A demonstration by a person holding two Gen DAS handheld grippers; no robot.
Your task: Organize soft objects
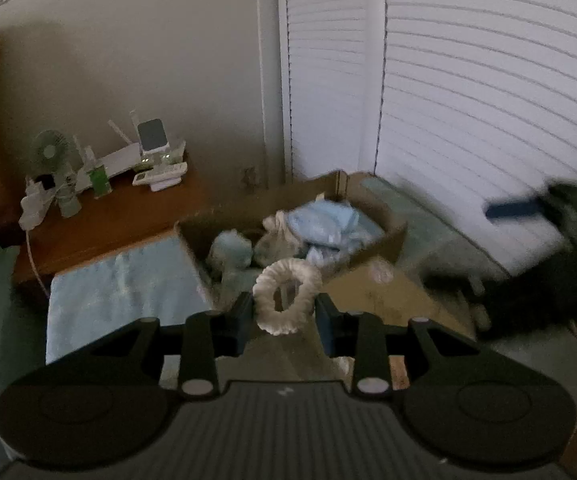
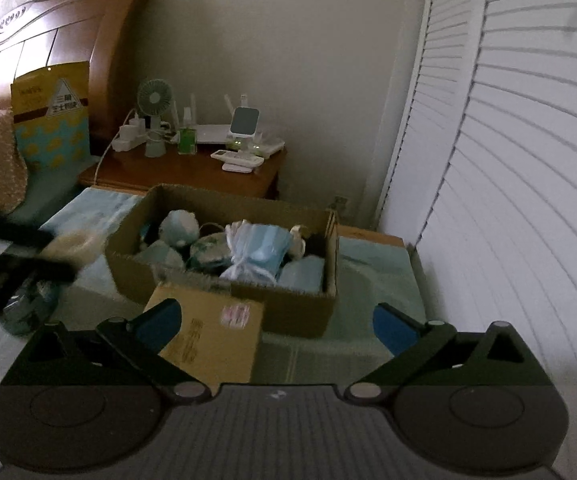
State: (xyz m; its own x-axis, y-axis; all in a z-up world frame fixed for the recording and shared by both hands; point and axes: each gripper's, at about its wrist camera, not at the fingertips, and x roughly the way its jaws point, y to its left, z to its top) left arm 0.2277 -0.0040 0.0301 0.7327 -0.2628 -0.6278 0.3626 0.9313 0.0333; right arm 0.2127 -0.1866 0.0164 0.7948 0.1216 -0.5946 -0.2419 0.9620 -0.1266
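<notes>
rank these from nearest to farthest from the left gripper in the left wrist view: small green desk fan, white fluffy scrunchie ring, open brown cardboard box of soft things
1. White fluffy scrunchie ring: between the left gripper's fingers.
2. Open brown cardboard box: just beyond the fingertips, centre.
3. Small green desk fan: far left, on the wooden nightstand.

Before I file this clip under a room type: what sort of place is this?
Most likely a bedroom: a carved wooden headboard, a bedside table with a small fan, and a cardboard box of soft things on the bed.
</notes>
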